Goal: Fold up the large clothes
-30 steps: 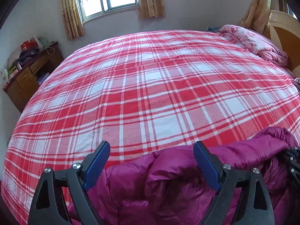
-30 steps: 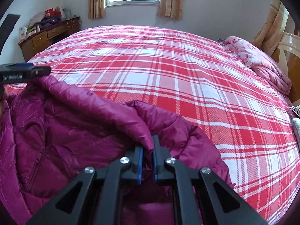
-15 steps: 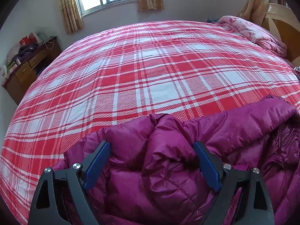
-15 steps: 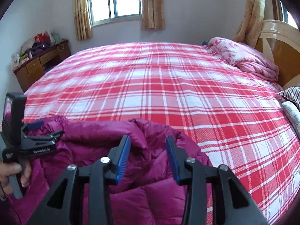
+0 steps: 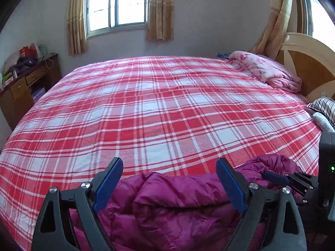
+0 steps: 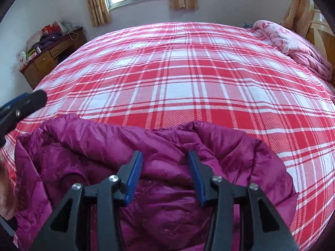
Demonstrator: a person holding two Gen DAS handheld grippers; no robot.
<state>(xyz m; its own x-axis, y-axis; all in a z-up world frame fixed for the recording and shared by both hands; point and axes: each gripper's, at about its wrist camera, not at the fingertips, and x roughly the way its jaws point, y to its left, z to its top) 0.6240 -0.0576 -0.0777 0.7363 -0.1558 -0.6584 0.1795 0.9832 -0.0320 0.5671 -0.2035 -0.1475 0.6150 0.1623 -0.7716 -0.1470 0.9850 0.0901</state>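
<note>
A magenta quilted down jacket (image 5: pixel 180 207) lies crumpled at the near edge of the bed with the red and white plaid cover (image 5: pixel 159 113); it also shows in the right wrist view (image 6: pixel 163 146). My left gripper (image 5: pixel 169 167) is open wide and empty, just above the jacket's near folds. My right gripper (image 6: pixel 165 156) is open and empty above the jacket's middle. The right gripper shows at the right edge of the left wrist view (image 5: pixel 293 179). The left gripper's tip shows at the left edge of the right wrist view (image 6: pixel 23 106).
A pink floral quilt (image 5: pixel 266 71) is bunched by the wooden headboard (image 5: pixel 314 62) at the far right. Striped pillows (image 5: pixel 324 106) lie at the right edge. A cluttered wooden desk (image 5: pixel 25 83) stands left of the bed. A curtained window (image 5: pixel 117 4) is in the far wall.
My right gripper let go of the jacket fold and opened. Both grippers lifted and drew back, so the jacket sits lower in the views.
</note>
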